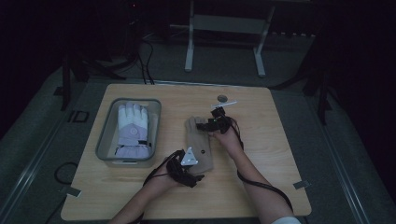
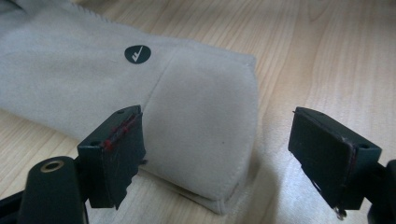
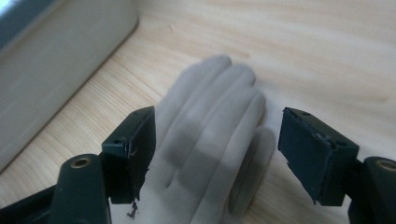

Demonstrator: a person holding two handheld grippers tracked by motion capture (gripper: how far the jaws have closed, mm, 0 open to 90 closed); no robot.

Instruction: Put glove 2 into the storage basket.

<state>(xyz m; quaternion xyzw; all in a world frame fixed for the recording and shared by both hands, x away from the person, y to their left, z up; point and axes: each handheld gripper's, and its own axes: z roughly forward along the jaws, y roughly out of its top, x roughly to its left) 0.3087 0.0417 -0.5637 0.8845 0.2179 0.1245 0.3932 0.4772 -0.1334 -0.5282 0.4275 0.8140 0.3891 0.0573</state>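
Left gripper [image 2: 217,156]: jaws spread, hanging over the cuff end of the beige glove [image 2: 140,98]; one black pad sits above the cuff, the other over bare wood, neither pressing on it.
Right gripper [image 3: 215,156]: jaws spread too, poised above the glove's fingers [image 3: 219,121], pads clear of the fabric on both sides.
Beige glove: flat on the wooden table [image 1: 261,154], about mid-table in the high view [image 1: 200,144], fingers pointing away from the person, cuff toward them; a small dark round logo [image 2: 137,54] shows near the cuff.
Hands: in the high view the left gripper [image 1: 184,163] is at the cuff end and the right gripper [image 1: 215,122] at the finger end, forearms coming in from the bottom edge.
Grey bin [image 1: 103,140]: left of the beige glove, near but apart from it.
White-and-lilac glove [image 1: 132,130]: lying inside the bin, fingers toward the far side.
Small round disc [image 1: 222,98]: on the table beyond the right gripper, too dim to identify.
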